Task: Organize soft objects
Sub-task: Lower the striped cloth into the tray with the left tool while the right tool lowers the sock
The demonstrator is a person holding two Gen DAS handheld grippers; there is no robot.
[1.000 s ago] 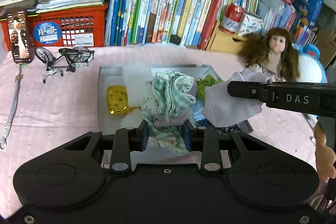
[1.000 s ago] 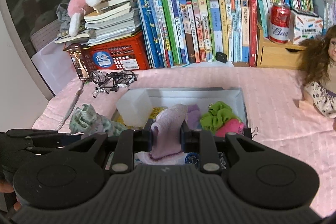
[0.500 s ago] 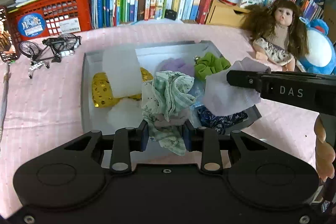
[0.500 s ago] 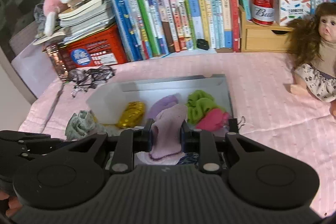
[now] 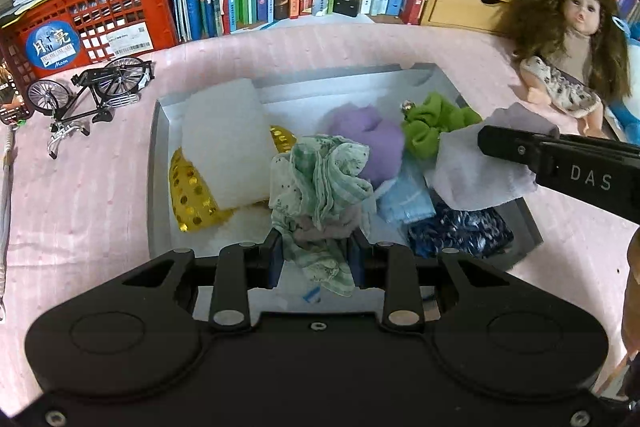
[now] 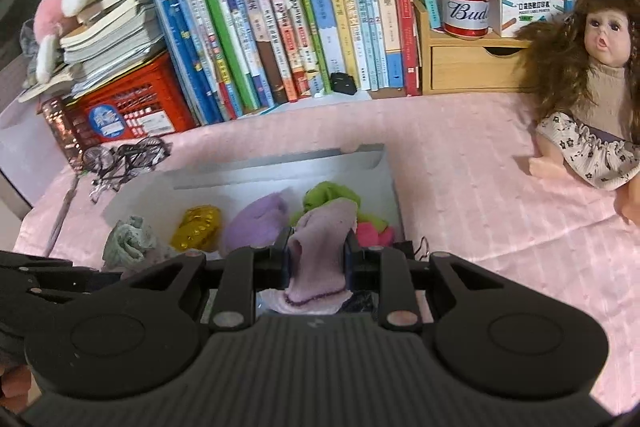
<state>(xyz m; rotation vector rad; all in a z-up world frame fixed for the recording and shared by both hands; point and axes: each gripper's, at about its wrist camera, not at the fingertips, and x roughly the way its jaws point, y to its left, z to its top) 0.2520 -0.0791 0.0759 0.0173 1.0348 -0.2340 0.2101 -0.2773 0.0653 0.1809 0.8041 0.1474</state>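
Both tongs have advanced over the tray (image 5: 158, 163); its near edge is hidden.

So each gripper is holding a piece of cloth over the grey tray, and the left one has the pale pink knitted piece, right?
Not quite. The left gripper is shut on the green checked cloth, as the left wrist view shows. The pale pink knitted piece is in the right gripper, seen in the right wrist view. Both are indeed over the grey tray.

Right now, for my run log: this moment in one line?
left hand-held gripper: shut on green checked cloth | right hand-held gripper: shut on pale pink knit cloth | both over grey tray
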